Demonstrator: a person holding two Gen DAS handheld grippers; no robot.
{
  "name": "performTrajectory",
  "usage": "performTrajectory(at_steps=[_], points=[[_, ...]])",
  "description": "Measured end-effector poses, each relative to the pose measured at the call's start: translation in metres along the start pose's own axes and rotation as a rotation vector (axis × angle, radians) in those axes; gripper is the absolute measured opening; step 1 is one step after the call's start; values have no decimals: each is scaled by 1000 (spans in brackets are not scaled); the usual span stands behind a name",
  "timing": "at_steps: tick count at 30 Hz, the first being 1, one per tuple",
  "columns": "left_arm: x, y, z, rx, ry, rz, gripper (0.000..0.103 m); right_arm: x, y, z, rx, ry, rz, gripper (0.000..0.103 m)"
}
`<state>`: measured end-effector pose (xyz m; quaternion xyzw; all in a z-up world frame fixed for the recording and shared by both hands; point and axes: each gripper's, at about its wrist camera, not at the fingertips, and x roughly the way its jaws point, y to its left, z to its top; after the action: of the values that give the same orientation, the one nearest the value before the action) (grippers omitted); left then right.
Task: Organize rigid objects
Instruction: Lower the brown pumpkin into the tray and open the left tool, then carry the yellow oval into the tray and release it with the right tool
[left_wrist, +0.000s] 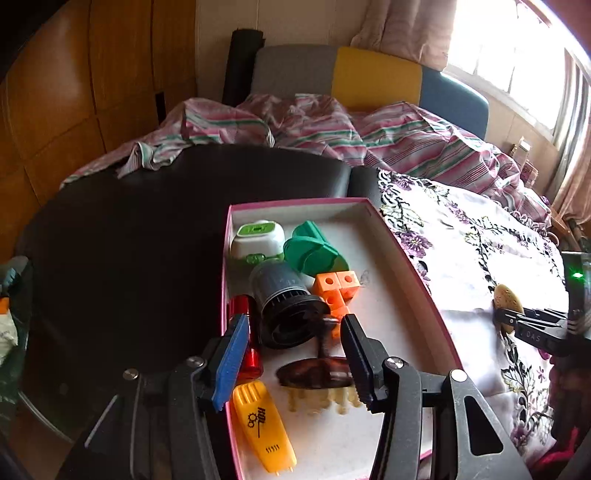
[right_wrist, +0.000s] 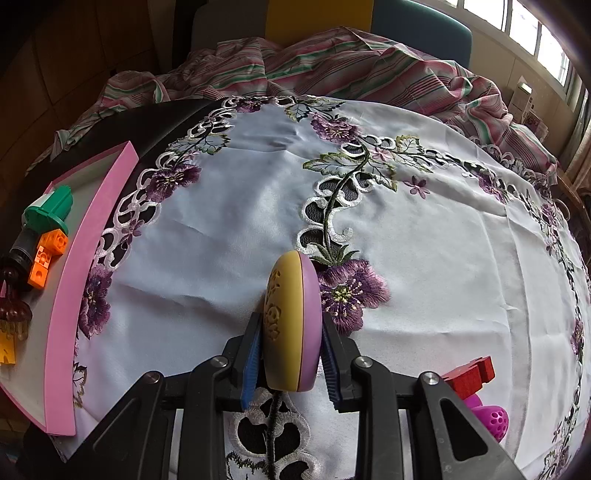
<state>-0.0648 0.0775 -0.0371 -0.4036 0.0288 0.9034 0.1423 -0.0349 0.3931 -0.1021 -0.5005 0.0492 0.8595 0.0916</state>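
A pink-rimmed box (left_wrist: 410, 258) holds several items: a green-white case (left_wrist: 257, 240), a green plastic piece (left_wrist: 314, 247), a dark cylinder (left_wrist: 282, 299), orange bricks (left_wrist: 334, 286), a red tube (left_wrist: 248, 332), a brown brush (left_wrist: 317, 373) and a yellow tool (left_wrist: 264, 428). My left gripper (left_wrist: 295, 358) is open above the box's near end. My right gripper (right_wrist: 290, 354) is shut on a yellow-and-purple oval disc (right_wrist: 291, 321), held on edge above the embroidered cloth (right_wrist: 424, 240). The box also shows at the left of the right wrist view (right_wrist: 92, 236). The right gripper shows at the right edge of the left wrist view (left_wrist: 517, 321).
A red brick (right_wrist: 471, 373) and a magenta perforated ball (right_wrist: 491, 417) lie on the cloth at the right gripper's near right. A striped blanket (left_wrist: 332, 129) and a sofa (left_wrist: 369, 74) lie beyond the black table (left_wrist: 129, 240).
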Motion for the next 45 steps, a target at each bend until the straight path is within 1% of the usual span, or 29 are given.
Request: performTrajectory(at_steps=[14, 22, 32, 36, 38, 45], points=[[-40, -3, -1, 30, -62, 44, 53, -1, 0, 0, 0, 0, 0, 29], [-46, 3, -8, 24, -62, 58, 53, -5, -1, 1, 7, -8, 5, 29], [-52, 17, -14, -3, -65, 78, 53, -2, 0, 0, 9, 4, 5, 29], [-51, 23, -16, -14, -56, 88, 53, -16, 5, 5, 18, -20, 24, 29], [-51, 27, -17, -24, -54, 92, 53, -27, 13, 7, 19, -44, 52, 29], [-51, 36, -20, -45, -53, 97, 53, -59, 66, 10, -33, -103, 167, 29]])
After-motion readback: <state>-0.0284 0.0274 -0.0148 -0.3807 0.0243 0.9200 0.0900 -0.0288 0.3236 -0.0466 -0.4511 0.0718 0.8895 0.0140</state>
